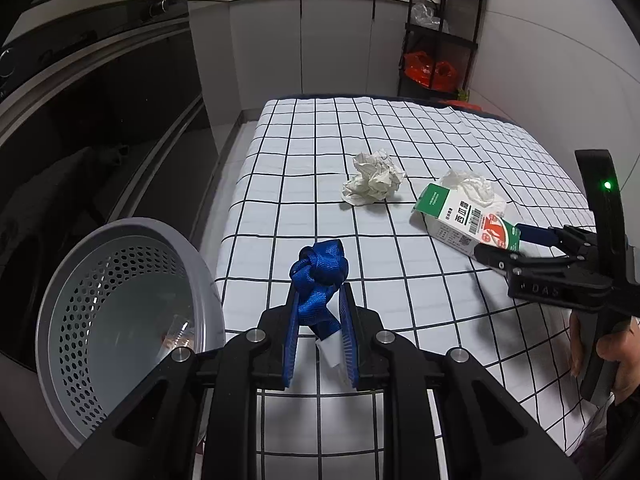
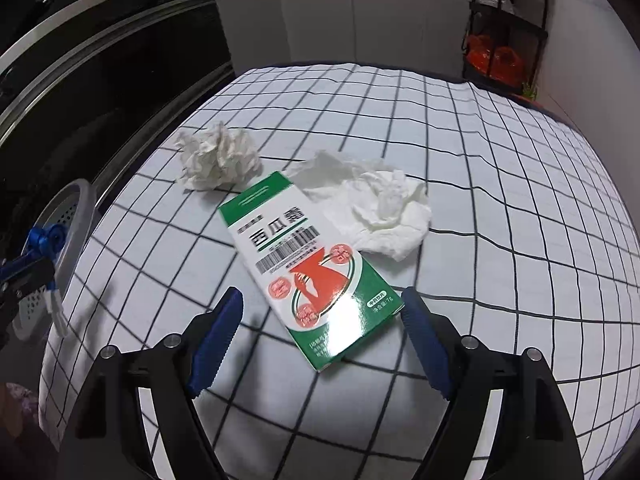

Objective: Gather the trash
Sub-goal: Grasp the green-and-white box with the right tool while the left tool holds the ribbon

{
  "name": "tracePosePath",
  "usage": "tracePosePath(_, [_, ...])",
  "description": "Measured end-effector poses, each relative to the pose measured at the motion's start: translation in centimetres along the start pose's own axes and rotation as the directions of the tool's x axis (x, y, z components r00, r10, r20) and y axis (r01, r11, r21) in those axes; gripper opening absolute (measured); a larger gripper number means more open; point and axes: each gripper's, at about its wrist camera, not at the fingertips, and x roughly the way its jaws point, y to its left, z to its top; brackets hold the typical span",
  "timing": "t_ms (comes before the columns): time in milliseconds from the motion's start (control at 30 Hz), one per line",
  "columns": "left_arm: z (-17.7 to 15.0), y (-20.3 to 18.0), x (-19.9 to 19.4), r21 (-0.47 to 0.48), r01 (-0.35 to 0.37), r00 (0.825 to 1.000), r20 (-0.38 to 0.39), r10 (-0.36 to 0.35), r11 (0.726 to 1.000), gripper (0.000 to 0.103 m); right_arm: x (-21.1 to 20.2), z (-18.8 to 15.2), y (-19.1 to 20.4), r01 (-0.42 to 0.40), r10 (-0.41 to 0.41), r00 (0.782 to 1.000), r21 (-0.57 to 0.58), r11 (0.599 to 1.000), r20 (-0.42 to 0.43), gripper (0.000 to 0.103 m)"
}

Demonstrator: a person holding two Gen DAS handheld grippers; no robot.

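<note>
My left gripper is shut on a knotted blue strap tied to a grey perforated bin, which hangs at the table's left edge. My right gripper is open, its fingers on either side of the near end of a green and white carton lying flat on the checked cloth. In the left wrist view the right gripper is at the carton. A crumpled paper ball and a white tissue lie just beyond the carton.
The table has a white cloth with a black grid. A dark oven front runs along the left. A black shelf rack with red bags stands at the far right. Grey cabinets are behind.
</note>
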Motion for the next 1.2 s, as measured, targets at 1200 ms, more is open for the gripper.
tracePosePath(1200, [0.1,4.9,-3.8,-0.105,-0.057,0.996,0.067,0.064,0.993,0.019,-1.0,1.8,5.3,-0.070,0.065,0.997,0.131,0.989,0.048,0.051])
